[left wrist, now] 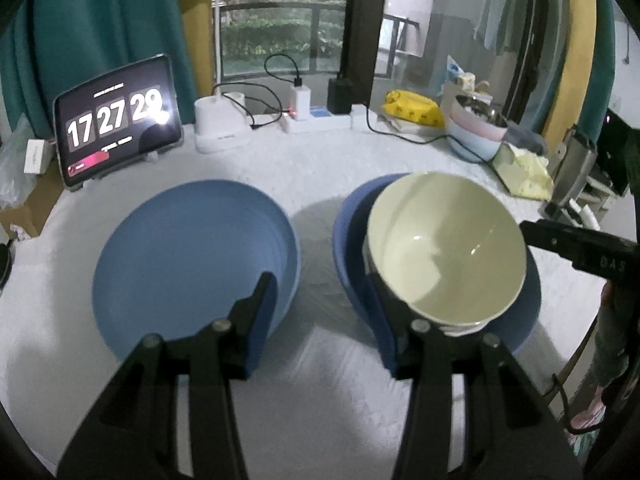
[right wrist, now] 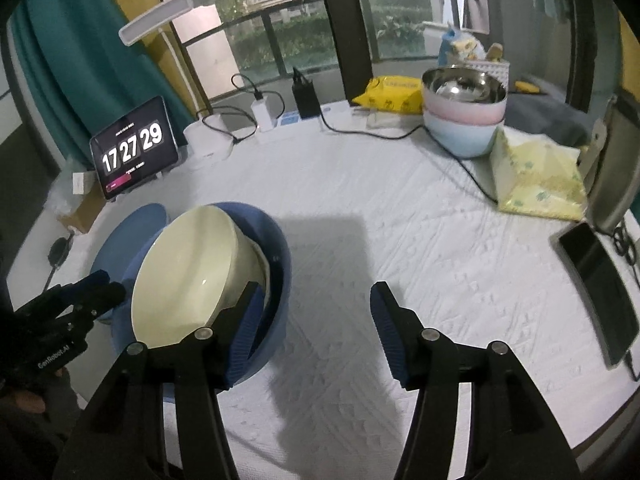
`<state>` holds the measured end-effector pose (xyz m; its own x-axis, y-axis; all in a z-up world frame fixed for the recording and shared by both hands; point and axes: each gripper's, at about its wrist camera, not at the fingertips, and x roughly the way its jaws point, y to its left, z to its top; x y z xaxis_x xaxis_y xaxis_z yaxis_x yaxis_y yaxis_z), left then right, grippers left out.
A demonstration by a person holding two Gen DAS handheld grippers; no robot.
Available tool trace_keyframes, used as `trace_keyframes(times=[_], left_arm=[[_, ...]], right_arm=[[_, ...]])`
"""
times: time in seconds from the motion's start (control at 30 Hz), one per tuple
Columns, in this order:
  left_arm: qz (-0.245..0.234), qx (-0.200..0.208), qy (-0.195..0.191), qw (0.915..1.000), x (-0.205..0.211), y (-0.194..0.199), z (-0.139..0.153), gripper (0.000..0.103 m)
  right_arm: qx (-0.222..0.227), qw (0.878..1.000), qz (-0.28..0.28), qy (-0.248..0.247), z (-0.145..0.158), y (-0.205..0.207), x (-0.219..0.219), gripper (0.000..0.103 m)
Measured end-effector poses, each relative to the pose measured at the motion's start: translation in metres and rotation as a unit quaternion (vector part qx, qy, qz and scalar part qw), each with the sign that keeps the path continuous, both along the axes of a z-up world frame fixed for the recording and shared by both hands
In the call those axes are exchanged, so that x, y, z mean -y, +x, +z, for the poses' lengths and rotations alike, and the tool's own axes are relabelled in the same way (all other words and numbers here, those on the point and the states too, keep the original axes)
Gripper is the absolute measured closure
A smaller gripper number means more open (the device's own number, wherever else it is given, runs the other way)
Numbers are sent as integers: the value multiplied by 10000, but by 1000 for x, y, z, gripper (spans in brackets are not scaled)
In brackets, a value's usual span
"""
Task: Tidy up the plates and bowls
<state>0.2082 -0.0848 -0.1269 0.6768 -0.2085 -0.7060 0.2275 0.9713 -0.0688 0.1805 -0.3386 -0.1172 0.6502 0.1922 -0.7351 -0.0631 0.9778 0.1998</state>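
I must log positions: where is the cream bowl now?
The cream bowl sits tilted on the darker blue plate, right of the light blue plate in the left wrist view.

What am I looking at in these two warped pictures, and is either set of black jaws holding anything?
A person carries two hand-held grippers, each with a fisheye camera looking along its fingers. One picture comes from the left gripper, the other from the right gripper. On the white tablecloth lie a light blue plate and a cream bowl sitting tilted in a darker blue plate. Behind stand a tablet clock and stacked pastel bowls. Both sets of jaws stand open and hold nothing.
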Motion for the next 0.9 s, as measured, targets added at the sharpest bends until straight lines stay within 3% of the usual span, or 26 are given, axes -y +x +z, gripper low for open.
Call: trace_keyframes(times=[0.27, 0.43, 0.53, 0.67, 0.77, 0.9], left_arm=[[17, -52, 473, 9989, 15, 11, -4, 56], [37, -35, 516, 9987, 15, 16, -9, 57], [-26, -3, 414, 9991, 15, 17, -9, 60], [-135, 8, 196, 9997, 15, 15, -9, 76], [-204, 84, 160, 9996, 20, 13, -8, 87], [-193, 157, 93, 9996, 20, 11, -7, 88]], right_arm=[[-268, 9996, 9, -99, -15, 11, -6, 45], [-209, 9994, -183, -212, -19, 14, -10, 45], [-237, 9990, -329, -170, -24, 16, -9, 45], [-265, 9992, -276, -80, -25, 18, -9, 47], [-334, 9990, -251, 161, -26, 18, -9, 62], [-239, 9996, -162, 53, -23, 16, -23, 87]])
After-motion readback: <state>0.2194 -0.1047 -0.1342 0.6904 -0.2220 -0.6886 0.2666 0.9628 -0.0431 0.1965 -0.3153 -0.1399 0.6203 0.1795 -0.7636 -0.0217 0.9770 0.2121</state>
